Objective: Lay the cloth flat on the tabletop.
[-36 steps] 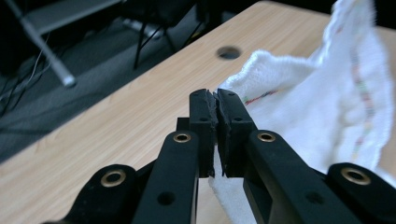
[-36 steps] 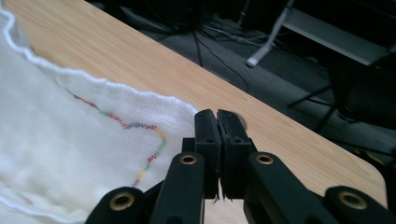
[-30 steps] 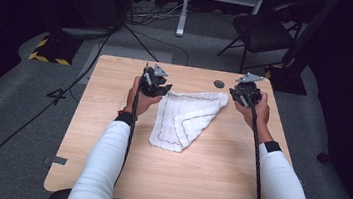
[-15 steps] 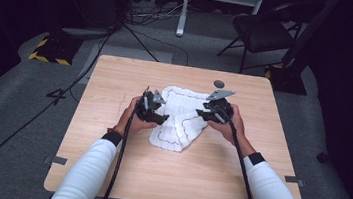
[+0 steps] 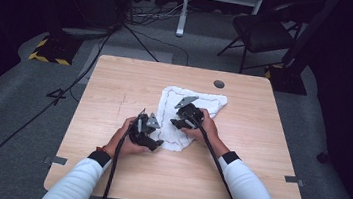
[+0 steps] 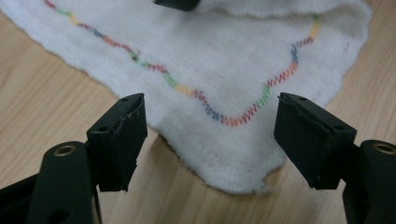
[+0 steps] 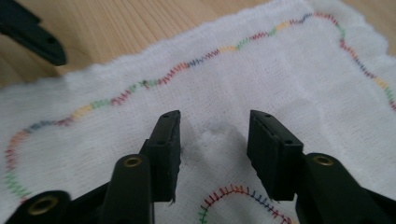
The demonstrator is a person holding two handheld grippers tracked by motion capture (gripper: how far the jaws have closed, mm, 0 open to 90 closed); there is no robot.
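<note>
My left gripper gapes wide at the white cloth's near corner. My right gripper, jaws partly spread, presses onto the cloth's middle.

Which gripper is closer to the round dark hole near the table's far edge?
The right. The right gripper is over the white cloth, below and slightly left of the hole; the left gripper sits farther back at the cloth's near corner.

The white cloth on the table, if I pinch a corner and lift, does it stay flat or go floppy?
The white cloth will probably droop: it lies folded and wrinkled, like thin woven fabric. It looks light, so it should rise easily. A push would likely bunch it rather than slide it whole.
</note>
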